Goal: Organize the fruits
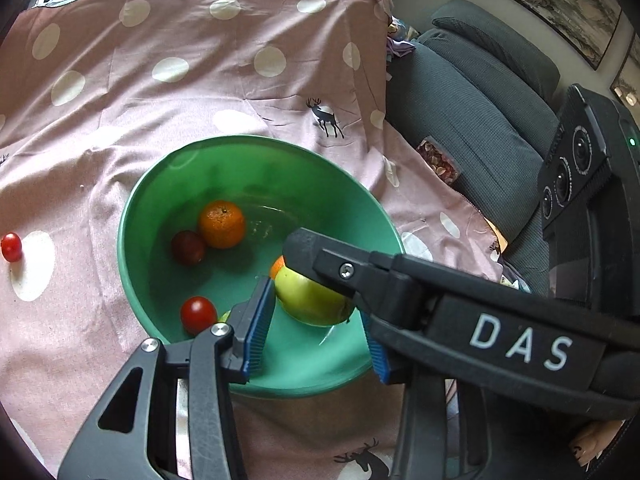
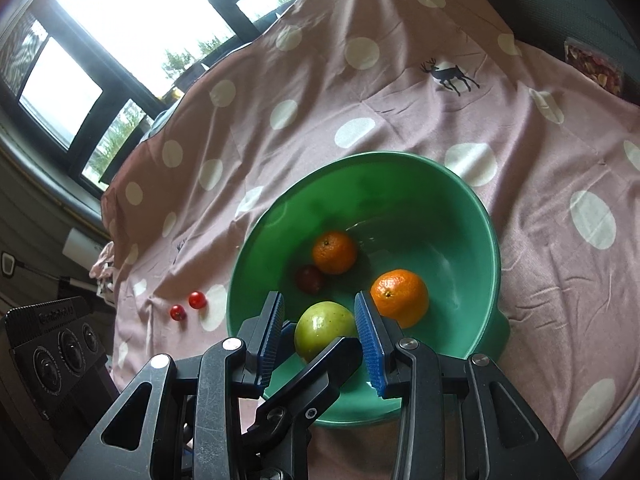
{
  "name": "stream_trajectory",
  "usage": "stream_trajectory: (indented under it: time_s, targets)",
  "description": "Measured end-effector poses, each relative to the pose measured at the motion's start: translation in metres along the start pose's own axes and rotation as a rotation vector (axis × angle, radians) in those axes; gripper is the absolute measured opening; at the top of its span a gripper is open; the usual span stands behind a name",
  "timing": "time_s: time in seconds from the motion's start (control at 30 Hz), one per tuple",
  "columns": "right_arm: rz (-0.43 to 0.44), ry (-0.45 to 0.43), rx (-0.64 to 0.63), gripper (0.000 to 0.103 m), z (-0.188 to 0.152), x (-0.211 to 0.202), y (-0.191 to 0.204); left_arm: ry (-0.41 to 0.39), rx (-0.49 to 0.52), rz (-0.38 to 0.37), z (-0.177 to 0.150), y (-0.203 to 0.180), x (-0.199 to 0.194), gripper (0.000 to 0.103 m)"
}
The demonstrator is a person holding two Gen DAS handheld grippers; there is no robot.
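Note:
A green apple hangs over the near side of the green bowl. My left gripper is shut on it, blue pads at its sides. My right gripper crosses it and also grips the apple; one of its fingers lies over the apple's top. In the bowl lie an orange, a second orange, a dark red fruit and a cherry tomato. Two cherry tomatoes lie on the cloth left of the bowl.
A pink cloth with white dots covers the table. A grey sofa stands off its right edge, with a snack packet on it. Windows lie beyond the far left edge.

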State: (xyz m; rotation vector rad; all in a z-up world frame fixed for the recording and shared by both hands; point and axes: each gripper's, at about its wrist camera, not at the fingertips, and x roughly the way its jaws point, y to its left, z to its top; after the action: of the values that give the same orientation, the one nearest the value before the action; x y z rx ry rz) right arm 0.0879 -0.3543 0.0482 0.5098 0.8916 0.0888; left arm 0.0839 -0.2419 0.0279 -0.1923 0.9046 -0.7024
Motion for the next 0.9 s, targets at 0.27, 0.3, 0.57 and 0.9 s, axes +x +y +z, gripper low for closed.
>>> stream_trajectory:
  time_s: [0.27,0.3,0.57,0.9]
  targets:
    - [-0.021,0.017,0.007,0.040,0.000,0.004,-0.003,0.023,-0.032,-0.039,-0.001,0.006,0.006,0.038]
    - [-0.023,0.020,0.008,0.040,0.000,0.005,-0.004,0.020,-0.031,-0.038,-0.002,0.006,0.005,0.038]
    - [-0.057,-0.047,-0.015,0.043,0.000,-0.006,0.005,-0.045,-0.053,0.008,-0.004,0.017,-0.029,0.049]
    - [-0.001,-0.061,-0.060,0.051,-0.003,-0.009,0.028,-0.184,-0.146,0.325,-0.029,0.097,-0.143,0.064]
